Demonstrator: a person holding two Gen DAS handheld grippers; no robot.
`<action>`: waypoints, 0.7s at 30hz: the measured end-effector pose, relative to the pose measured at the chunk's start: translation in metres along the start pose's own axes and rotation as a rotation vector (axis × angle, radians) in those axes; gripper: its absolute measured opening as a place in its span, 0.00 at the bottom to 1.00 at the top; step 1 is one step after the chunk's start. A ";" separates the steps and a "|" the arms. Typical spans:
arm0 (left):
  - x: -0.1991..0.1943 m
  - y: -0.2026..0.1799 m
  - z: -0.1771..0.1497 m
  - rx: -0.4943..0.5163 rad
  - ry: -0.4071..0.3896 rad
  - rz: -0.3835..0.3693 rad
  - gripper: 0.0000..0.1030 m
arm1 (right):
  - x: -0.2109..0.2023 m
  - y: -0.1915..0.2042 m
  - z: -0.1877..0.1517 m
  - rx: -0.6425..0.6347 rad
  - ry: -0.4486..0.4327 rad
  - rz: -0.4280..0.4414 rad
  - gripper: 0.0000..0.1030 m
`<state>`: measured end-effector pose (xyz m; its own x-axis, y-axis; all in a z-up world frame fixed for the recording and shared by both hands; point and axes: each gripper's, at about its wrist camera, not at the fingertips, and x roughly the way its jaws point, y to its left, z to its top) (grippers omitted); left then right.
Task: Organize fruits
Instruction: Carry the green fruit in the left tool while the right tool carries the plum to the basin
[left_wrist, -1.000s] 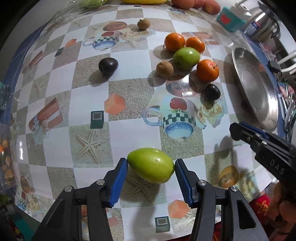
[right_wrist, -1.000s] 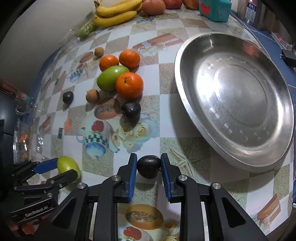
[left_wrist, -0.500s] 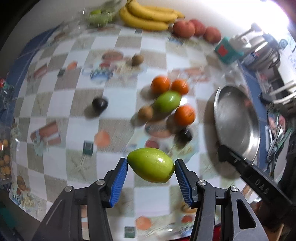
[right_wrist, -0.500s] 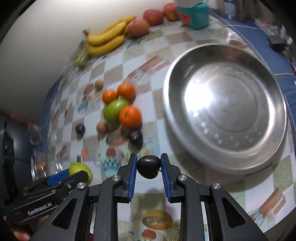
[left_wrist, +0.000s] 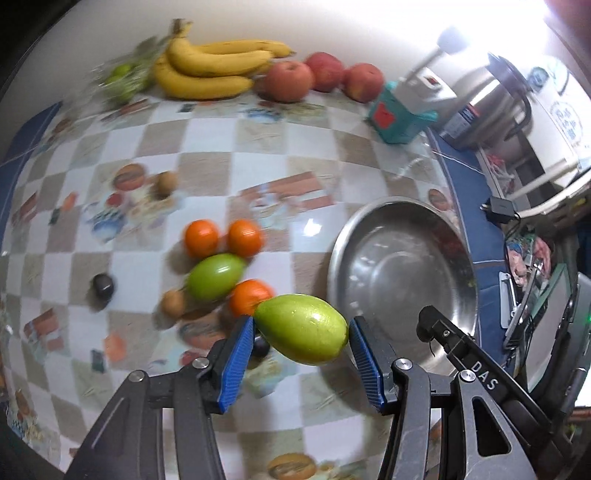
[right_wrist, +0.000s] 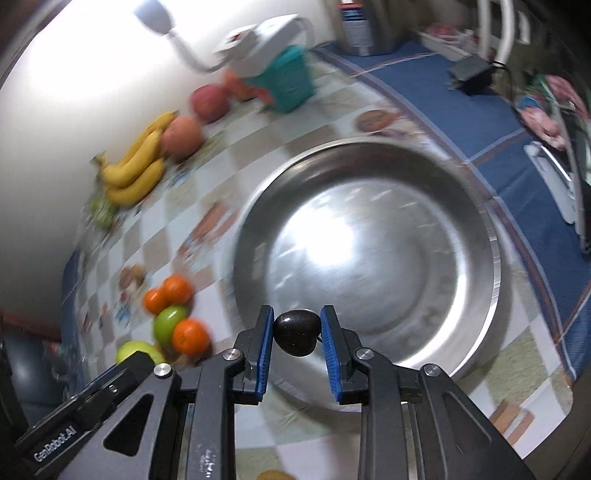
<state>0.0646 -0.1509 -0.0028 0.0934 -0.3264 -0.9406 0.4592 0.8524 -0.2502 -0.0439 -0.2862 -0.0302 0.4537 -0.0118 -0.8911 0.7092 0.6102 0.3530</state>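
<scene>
Fruits ride in both claws: your left gripper (left_wrist: 301, 345) clamps the oval green mango (left_wrist: 302, 328) just short of the round steel basin's (right_wrist: 495, 258) rim, your right gripper (right_wrist: 297, 332) pinches the small dark plum (right_wrist: 296, 332) over its near edge. Lower both inside the basin before releasing so neither rolls.

We note a plain pale wall (left_wrist: 332, 26) behind the table (left_wrist: 258, 177), which carries a checkered printed cloth edged in blue (right_wrist: 524, 177); strong glare falls from the upper right, and cluttered shelving (left_wrist: 535, 258) stands alongside
</scene>
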 end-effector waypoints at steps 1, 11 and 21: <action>0.004 -0.007 0.002 0.015 0.002 0.002 0.55 | 0.001 -0.007 0.004 0.020 -0.007 -0.017 0.26; 0.049 -0.052 0.015 0.112 0.035 -0.014 0.55 | 0.007 -0.053 0.029 0.119 -0.063 -0.115 0.26; 0.088 -0.068 0.016 0.165 0.067 -0.040 0.55 | 0.021 -0.071 0.040 0.124 -0.075 -0.188 0.26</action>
<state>0.0558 -0.2440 -0.0654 0.0160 -0.3258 -0.9453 0.6006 0.7590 -0.2514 -0.0632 -0.3613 -0.0628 0.3431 -0.1776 -0.9223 0.8437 0.4898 0.2196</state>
